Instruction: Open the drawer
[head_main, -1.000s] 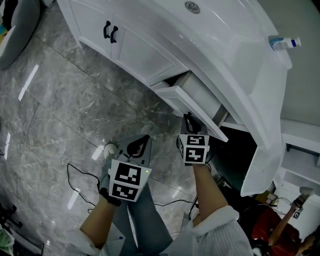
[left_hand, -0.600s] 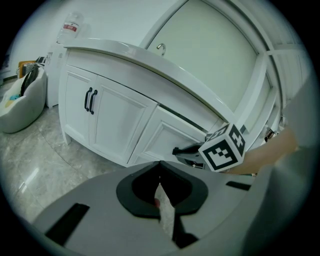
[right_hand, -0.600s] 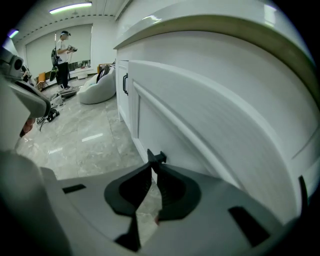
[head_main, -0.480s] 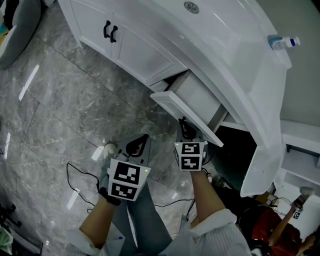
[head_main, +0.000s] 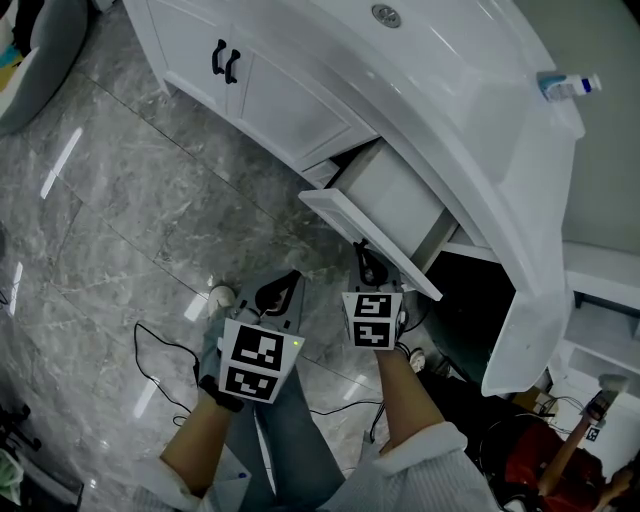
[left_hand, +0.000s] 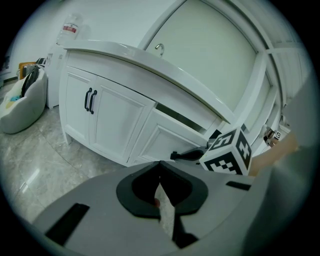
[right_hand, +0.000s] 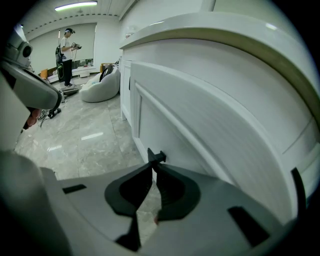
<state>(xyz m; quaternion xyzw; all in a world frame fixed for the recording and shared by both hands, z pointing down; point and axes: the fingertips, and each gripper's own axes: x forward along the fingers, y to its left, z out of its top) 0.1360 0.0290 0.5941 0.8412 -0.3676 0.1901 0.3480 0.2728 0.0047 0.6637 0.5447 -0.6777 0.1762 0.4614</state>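
Observation:
A white drawer (head_main: 366, 234) stands partly pulled out of the white vanity (head_main: 470, 120), its inside showing behind the front panel. My right gripper (head_main: 368, 264) is shut on the small black drawer handle (right_hand: 156, 157) at the lower edge of the drawer front (right_hand: 200, 115); its jaws have just been closing with the handle between them. My left gripper (head_main: 283, 287) hangs over the floor to the left, shut with nothing in it. From the left gripper (left_hand: 159, 164) view, the right gripper's marker cube (left_hand: 227, 150) sits against the drawer.
Left of the drawer are two cabinet doors with black handles (head_main: 222, 62). A bottle (head_main: 566, 85) lies on the countertop. A grey beanbag (head_main: 30, 60) sits far left, a black cable (head_main: 160, 350) trails on the marble floor, and a person (right_hand: 66, 47) stands far off.
The drawer has slid further out of the vanity, and my right gripper has drawn back with its handle. The left gripper has stayed where it was.

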